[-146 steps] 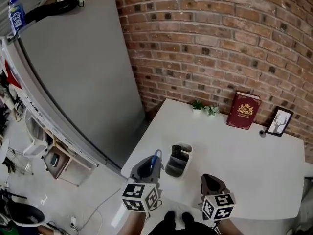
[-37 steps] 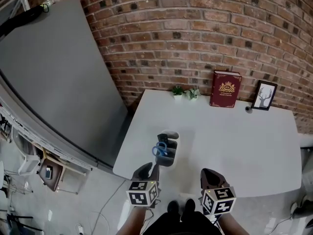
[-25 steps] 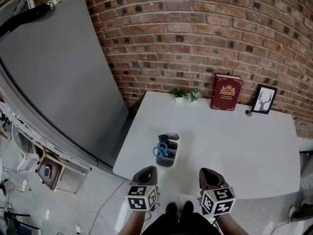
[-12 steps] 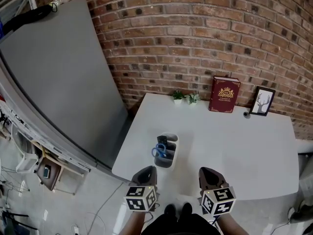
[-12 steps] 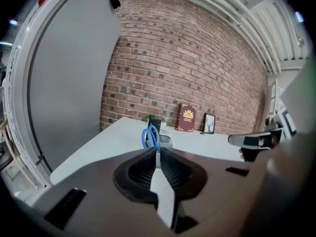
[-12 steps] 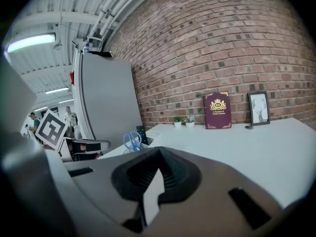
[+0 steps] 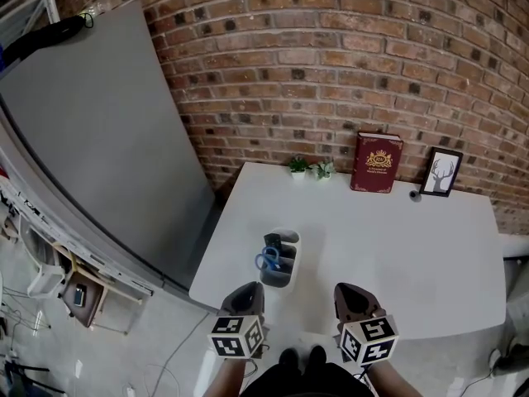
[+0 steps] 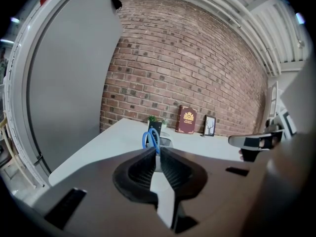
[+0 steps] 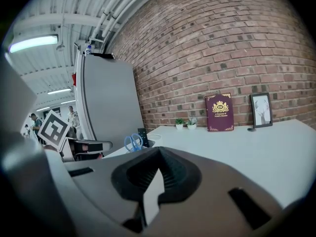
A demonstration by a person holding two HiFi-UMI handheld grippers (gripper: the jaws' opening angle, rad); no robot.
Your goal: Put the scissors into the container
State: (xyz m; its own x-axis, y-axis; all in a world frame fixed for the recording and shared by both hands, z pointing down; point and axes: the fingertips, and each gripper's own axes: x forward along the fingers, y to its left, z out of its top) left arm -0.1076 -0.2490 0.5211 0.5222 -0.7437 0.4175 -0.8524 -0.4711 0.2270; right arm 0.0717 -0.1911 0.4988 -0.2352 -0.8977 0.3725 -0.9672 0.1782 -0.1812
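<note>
The scissors (image 7: 266, 260) stand in the container (image 7: 278, 280), blades down, with their blue handles sticking up above its rim. The container sits on the white counter (image 7: 397, 255) near the near-left corner. A dark object is in its far compartment; what it is cannot be told.

The left gripper (image 8: 155, 150) hovers just off the near edge of the counter, on the near side of the container and apart from it. Its jaws are pressed together with nothing between them. In the left gripper view the blue handles show just past the jaw tips, farther off and not touched.

The right gripper (image 9: 160, 149) hovers to the right of the left one, also at the near edge. Its jaws are closed too and hold nothing. The two grippers are side by side, apart from each other.

Along the far edge of the counter, against the brick wall (image 7: 331, 73), stand two small potted plants (image 7: 309, 169), then to their right a dark red book (image 7: 376, 163) standing upright, and farther right a small framed picture (image 7: 440, 172) of a deer. A tall grey cabinet (image 7: 107, 131) fills the left side of the scene, beside the counter's left edge.
</note>
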